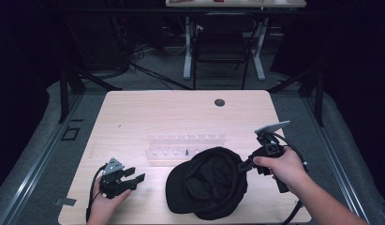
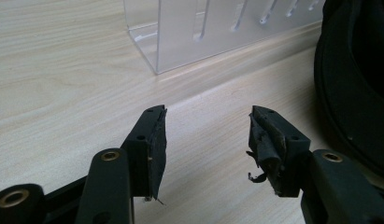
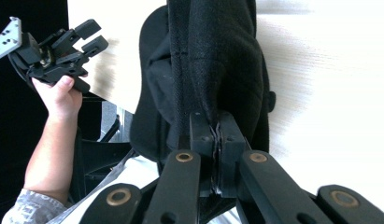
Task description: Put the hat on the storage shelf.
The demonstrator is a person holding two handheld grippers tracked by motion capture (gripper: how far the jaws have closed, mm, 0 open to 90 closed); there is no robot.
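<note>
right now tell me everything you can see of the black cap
The black cap looks like soft woven fabric, with a stiff brim pointing toward the table's near left and a crumpled, partly turned-up crown showing its hollow inside. It rests on the pale wooden table, just in front of the clear plastic rack. The right gripper is shut on a fold of its crown at the right side, fingers pinching the cloth. The left gripper is open, apart from it.

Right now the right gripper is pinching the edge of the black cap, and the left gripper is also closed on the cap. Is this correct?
Only one part is wrong. The left gripper is not closed on the black cap: the left gripper view shows its jaws open over bare table, the cap off to the side. The right gripper does pinch the cap's edge.
</note>
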